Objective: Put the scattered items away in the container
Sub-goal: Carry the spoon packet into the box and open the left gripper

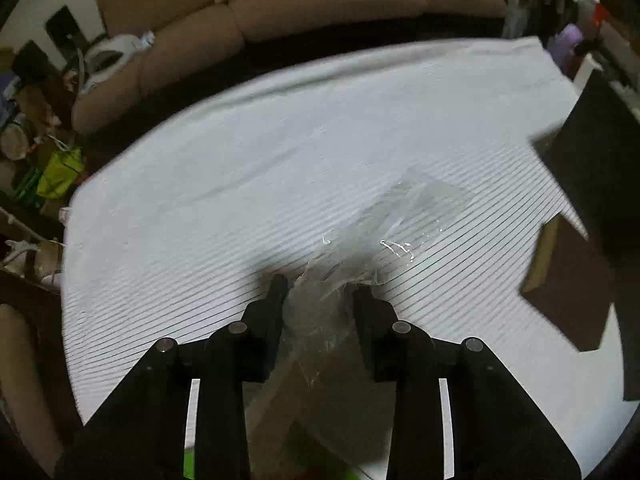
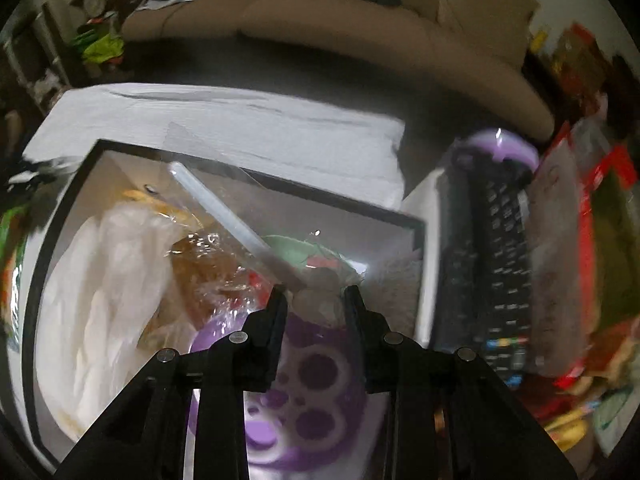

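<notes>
a crumpled clear plastic wrapper is lying on the striped white cloth, its near end sitting between the left gripper's fingers. the black-rimmed container is holding white plastic bags, a long clear sleeve leaning diagonally, and a purple perforated lid.

The left wrist view looks low across the striped tabletop toward the sofa. The right wrist view hovers close above the container, sharing tabletop and sofa.

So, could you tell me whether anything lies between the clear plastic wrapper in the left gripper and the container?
Nothing visible does: between the clear wrapper in the left gripper and the black-rimmed container lies only bare striped cloth.
</notes>
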Action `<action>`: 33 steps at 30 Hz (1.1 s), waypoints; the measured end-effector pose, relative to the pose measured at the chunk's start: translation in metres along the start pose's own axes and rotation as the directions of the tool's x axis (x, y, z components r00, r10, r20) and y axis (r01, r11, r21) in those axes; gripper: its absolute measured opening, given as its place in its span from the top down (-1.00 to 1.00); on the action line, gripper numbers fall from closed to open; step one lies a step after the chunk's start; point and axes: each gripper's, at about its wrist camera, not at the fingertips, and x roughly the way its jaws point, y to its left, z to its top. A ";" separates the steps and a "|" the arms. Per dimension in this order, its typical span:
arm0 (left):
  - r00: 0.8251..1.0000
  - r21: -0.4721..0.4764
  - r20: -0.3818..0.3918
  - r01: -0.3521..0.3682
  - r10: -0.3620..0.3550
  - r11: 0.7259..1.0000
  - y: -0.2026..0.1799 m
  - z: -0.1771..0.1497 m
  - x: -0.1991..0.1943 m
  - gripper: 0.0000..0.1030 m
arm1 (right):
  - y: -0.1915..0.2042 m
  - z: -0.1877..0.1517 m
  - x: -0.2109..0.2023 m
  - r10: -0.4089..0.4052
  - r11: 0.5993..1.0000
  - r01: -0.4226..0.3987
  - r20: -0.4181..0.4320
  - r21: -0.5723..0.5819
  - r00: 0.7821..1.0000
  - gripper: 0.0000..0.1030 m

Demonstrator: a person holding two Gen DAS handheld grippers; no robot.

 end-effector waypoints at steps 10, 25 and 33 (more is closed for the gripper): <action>0.972 0.084 0.140 0.176 -0.187 0.981 -0.093 0.035 -0.140 0.41 | -0.025 -0.025 -0.020 -0.064 0.996 0.064 0.001 0.063 0.998 0.28; 0.911 -0.055 0.021 0.413 -0.413 0.909 -0.310 0.114 -0.131 0.41 | -0.024 -0.088 -0.120 0.236 0.970 -0.241 0.160 0.014 0.959 -0.04; 0.943 0.074 -0.071 0.329 -0.324 0.941 -0.368 0.095 -0.131 0.41 | -0.039 -0.115 -0.139 0.271 0.960 -0.279 0.210 0.010 0.939 -0.06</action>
